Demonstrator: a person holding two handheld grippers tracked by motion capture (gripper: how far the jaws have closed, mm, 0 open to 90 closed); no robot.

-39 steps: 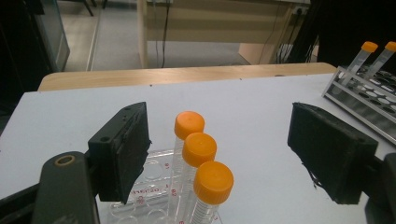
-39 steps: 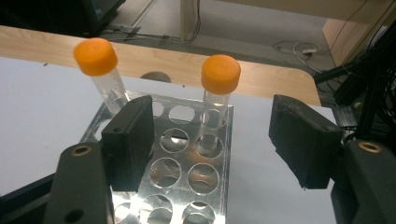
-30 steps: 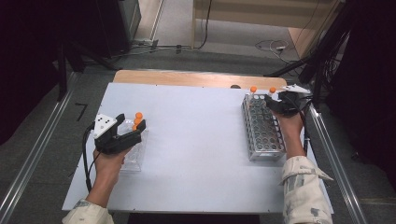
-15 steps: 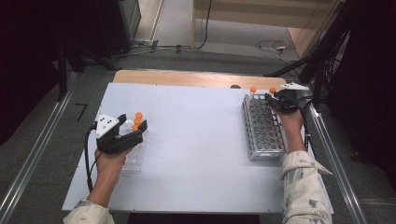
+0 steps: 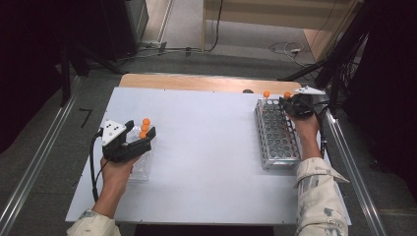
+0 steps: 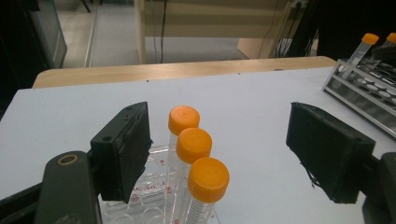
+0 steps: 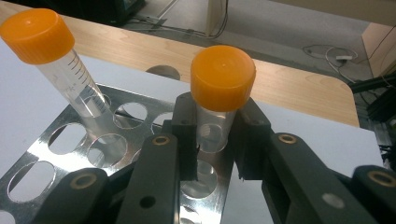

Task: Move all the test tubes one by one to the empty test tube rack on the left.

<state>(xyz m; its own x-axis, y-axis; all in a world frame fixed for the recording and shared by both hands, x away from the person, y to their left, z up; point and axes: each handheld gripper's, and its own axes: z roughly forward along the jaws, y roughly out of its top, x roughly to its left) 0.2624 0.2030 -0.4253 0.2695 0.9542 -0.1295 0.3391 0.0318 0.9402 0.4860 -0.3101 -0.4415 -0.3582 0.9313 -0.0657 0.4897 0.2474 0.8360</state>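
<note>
Your right tongs (image 7: 215,144) are pinching a clear tube with an orange cap (image 7: 223,78), gripped on the barrel just below the cap, over the far end of the metal rack (image 5: 278,135) at the right of the high view. Whether the tube's foot is already seated in a hole cannot be told; the right gripper view hides it behind the jaws. A second capped tube (image 7: 70,70) stands tilted in the rack at the upper left of that view, near the held one but apart from it.

Your left tongs (image 6: 224,158) are spread wide, with nothing between them. Three orange-capped tubes (image 6: 192,144) stand in a row in a clear plastic holder (image 5: 140,164) at the left of the white worktop (image 5: 206,147), and the spread jaws straddle them without touching.

Risks noted:
- The grip sits high on the held tube. If the foot is not inside a hole, letting go would probably let it topple onto the rack or the worktop.
- The neighbouring tube leans. A sideways drift of your right hand could knock it further.
- On the left, the three tubes stand close together. Closing the tongs at this position could catch two caps at once or tip the light holder.
</note>
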